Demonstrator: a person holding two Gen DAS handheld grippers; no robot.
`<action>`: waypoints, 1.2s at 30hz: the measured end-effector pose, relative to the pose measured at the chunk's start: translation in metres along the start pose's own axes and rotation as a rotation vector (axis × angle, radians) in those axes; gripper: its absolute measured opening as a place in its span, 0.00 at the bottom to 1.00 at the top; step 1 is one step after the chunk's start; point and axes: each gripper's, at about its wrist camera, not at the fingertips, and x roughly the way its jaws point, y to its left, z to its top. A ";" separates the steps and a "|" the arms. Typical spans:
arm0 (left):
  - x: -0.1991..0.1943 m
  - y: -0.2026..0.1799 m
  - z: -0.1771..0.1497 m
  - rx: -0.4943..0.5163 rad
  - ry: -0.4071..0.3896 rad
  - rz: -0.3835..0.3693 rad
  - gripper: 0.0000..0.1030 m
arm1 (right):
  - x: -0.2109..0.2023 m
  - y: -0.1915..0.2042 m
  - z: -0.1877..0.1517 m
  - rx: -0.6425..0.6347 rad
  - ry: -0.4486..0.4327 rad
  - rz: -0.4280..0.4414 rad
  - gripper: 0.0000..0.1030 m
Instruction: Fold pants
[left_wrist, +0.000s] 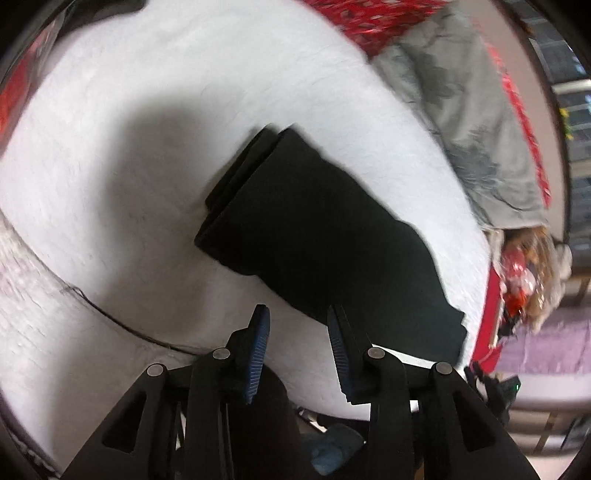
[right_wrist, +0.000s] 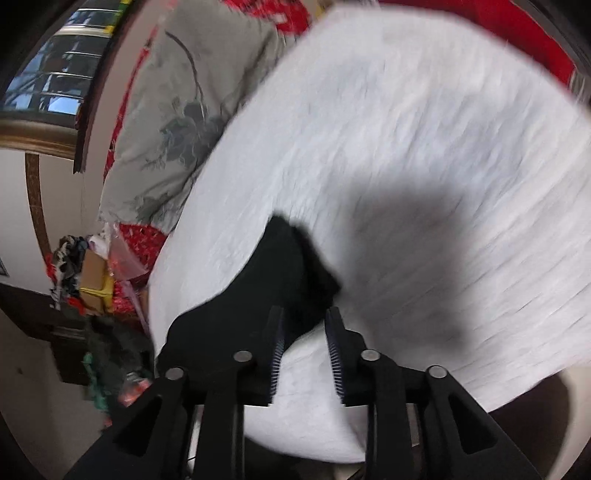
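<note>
Both grippers, left gripper (left_wrist: 297, 325) and right gripper (right_wrist: 304, 325), gape empty above the white blanket (left_wrist: 110, 177); black pants (left_wrist: 314, 236) lie folded there, soft, limp — we'd pinch the layered edge.

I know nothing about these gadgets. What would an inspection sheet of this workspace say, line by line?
Surface: white blanket covering the bed, a thin dark seam running across it.
Job's things: black pants folded into a compact stack, lying on the blanket.
Clutter: grey flowered pillow; red patterned cloth; a pile of boxes and bags beside the bed.
Grippers: left gripper open, empty, near the pants' edge; right gripper open, empty.
Cables: nothing seen.
Surroundings: barred window, pale wall.
</note>
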 end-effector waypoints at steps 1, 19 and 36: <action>-0.007 -0.002 0.001 0.016 -0.012 -0.004 0.32 | -0.004 0.000 0.004 -0.008 -0.017 -0.011 0.31; 0.042 -0.041 0.100 0.228 0.071 0.176 0.63 | 0.049 0.044 0.013 -0.143 0.030 -0.081 0.31; 0.083 -0.035 0.107 0.338 0.211 0.145 0.59 | 0.055 0.037 0.021 -0.127 0.021 -0.141 0.34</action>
